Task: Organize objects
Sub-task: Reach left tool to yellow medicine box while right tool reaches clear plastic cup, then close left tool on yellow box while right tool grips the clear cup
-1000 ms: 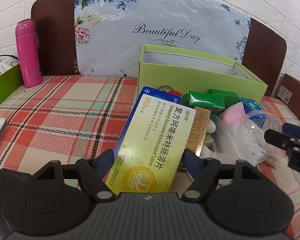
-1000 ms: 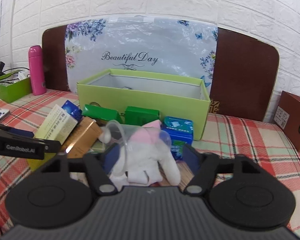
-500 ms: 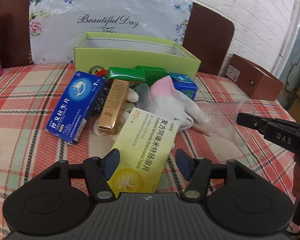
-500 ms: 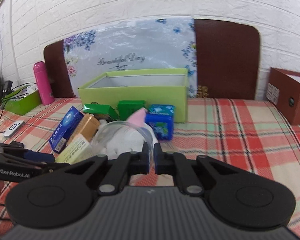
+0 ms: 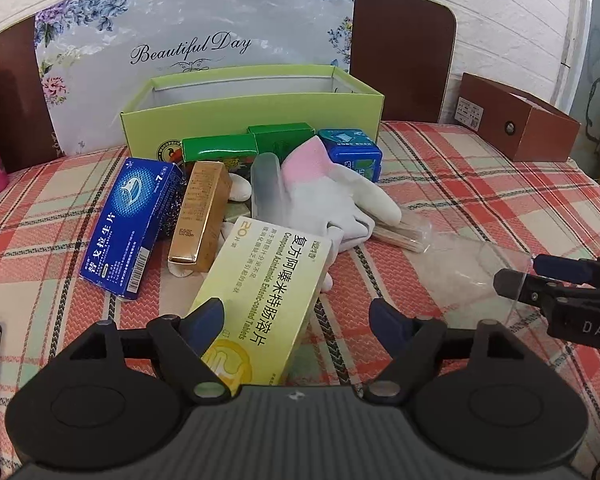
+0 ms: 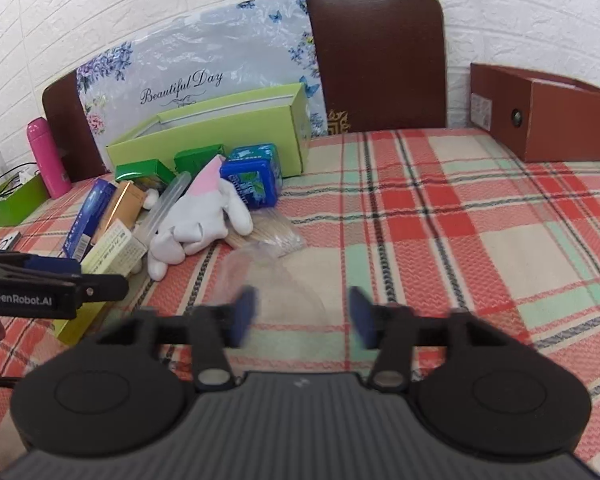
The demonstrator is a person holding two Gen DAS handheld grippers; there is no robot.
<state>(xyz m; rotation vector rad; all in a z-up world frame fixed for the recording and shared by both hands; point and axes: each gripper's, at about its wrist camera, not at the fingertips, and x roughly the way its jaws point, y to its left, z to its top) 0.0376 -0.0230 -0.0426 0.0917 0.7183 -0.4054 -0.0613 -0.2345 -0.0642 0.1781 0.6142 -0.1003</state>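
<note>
A yellow medicine box (image 5: 268, 284) lies slanted on the plaid cloth between the fingers of my left gripper (image 5: 298, 320). Its jaws are opening: the left pad sits beside the box and the right pad stands clear of it. My right gripper (image 6: 302, 314) is opening too, its fingers blurred. A clear plastic cup (image 6: 276, 284) lies on its side on the cloth between and just ahead of those fingers. The left wrist view shows the cup (image 5: 472, 276) at the right gripper's tips (image 5: 528, 274). The open green box (image 5: 252, 116) stands behind the pile.
The pile holds a blue medicine box (image 5: 128, 224), a gold box (image 5: 200, 212), green packets (image 5: 220, 148), a white glove (image 5: 324, 192), a blue tissue pack (image 5: 352, 148) and bagged sticks (image 5: 400, 232). A brown box (image 5: 516, 124) stands far right, a pink bottle (image 6: 48, 156) far left.
The yellow box came back out of the pile with my left gripper, whose jaws then widened. My right gripper carried the cup to the right, pinched its rim, then spread apart.
</note>
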